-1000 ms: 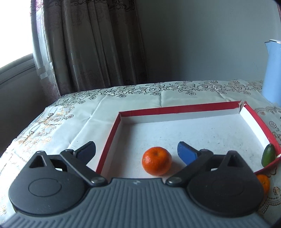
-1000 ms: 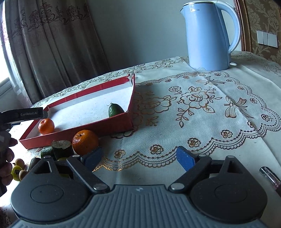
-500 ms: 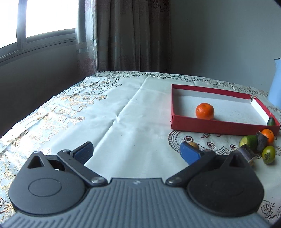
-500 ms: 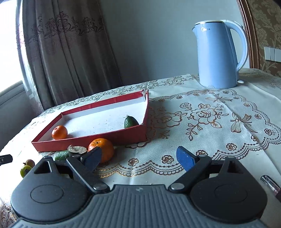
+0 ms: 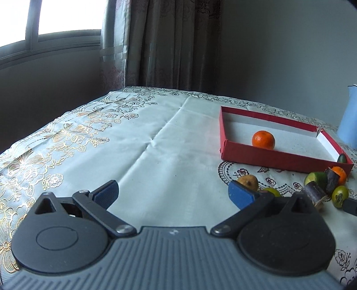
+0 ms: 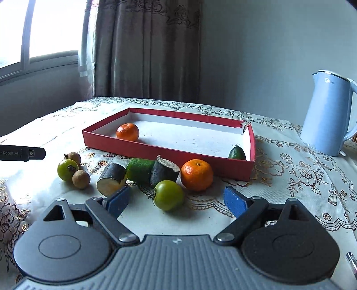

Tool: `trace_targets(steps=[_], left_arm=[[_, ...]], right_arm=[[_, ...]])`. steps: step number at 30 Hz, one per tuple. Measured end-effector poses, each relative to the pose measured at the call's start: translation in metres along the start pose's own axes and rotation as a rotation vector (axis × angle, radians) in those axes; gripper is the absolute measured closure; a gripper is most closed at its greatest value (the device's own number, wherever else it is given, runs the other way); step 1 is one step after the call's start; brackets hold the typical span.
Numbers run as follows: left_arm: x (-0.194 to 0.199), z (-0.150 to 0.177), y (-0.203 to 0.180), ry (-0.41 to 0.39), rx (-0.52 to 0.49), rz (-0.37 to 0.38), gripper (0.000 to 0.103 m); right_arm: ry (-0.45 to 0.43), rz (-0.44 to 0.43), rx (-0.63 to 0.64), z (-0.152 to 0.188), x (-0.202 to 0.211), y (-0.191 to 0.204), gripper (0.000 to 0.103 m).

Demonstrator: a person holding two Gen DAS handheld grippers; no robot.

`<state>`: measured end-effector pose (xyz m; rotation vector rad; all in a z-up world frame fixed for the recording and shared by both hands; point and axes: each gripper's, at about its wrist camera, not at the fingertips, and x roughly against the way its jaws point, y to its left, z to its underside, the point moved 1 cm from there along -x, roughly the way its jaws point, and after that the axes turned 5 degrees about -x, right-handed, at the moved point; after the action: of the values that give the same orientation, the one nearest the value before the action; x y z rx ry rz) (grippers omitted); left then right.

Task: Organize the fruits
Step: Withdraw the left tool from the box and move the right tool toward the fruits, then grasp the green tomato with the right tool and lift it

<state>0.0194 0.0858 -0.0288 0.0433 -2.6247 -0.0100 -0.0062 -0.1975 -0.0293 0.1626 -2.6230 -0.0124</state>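
Both tongs are released, nothing between their pads: the right tongs [image 6: 176, 198] gape over a green round fruit [image 6: 168, 194] on the worktop [image 6: 279, 178]. A red tray [image 6: 156, 148] holds one orange [image 6: 127, 131] (and a small green fruit [image 6: 237, 153]). The left tongs [image 5: 173, 193] hover over bare cloth.

Table in floral cloth [image 6: 290, 178], red tray [image 6: 169, 154], loose fruit [image 6: 196, 175], blue kettle [image 6: 325, 116]

Room setting. A table [image 5: 156, 138] draped in a pale floral-patterned cloth stands before a plain grey wall [image 6: 267, 55]. Left of the table, a bright window [image 5: 44, 20] admits daylight; patterned brown curtains [image 6: 147, 49] hang beside the window.
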Motion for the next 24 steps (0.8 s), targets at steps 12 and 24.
trace_targets(steps=[12, 24], left_arm=[[0.000, 0.001, 0.004, -0.003, 0.024, 0.007, 0.000], [-0.002, 0.001, -0.004, 0.005, -0.018, -0.026, 0.000]], right_arm=[[0.114, -0.034, 0.014, -0.007, -0.030, 0.005, 0.059], [0.051, -0.067, -0.032, -0.006, -0.012, 0.000, 0.068]])
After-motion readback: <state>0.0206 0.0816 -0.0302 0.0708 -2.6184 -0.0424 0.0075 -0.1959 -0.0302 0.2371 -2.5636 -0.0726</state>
